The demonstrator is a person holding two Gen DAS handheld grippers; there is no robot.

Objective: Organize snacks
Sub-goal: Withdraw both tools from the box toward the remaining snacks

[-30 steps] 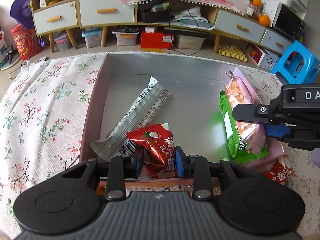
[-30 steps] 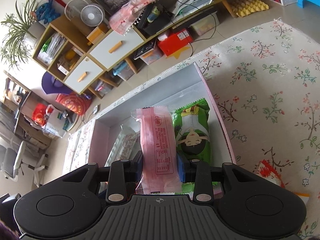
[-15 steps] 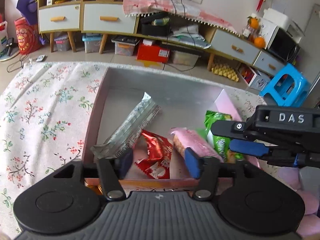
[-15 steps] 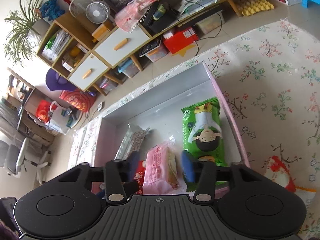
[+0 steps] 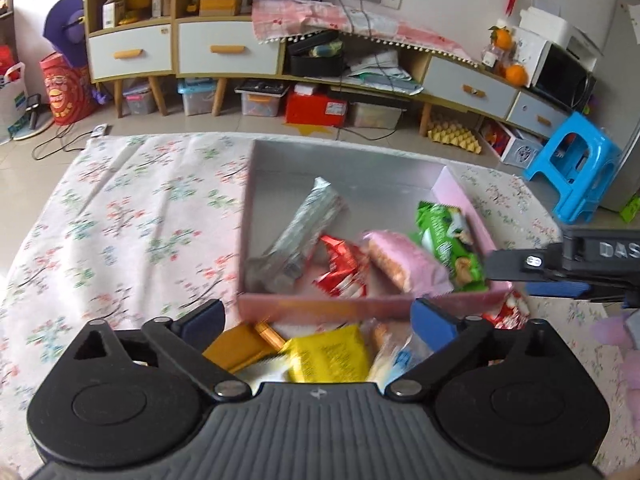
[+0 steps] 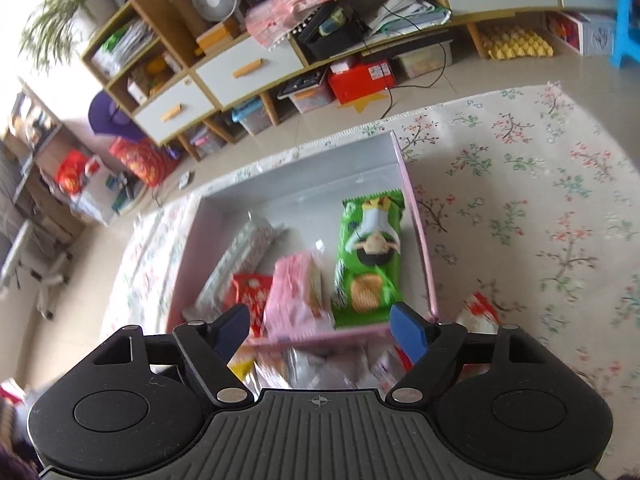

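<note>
A pink box with a grey inside lies on the floral cloth. In it lie a silver packet, a red packet, a pink packet and a green packet. My left gripper hangs above the box's near wall, its jaws opening wide with nothing gripped. My right gripper is also opening and empty, just short of the box.
Loose snacks lie in front of the box: a yellow packet, an orange-brown one, a red-and-white one at the right. The floral cloth spreads wide to the left. Cabinets and a blue stool stand beyond.
Both grippers have opened and drawn back and up. The left let go of the red packet and the right let go of the pink packet; both now lie in the box.
</note>
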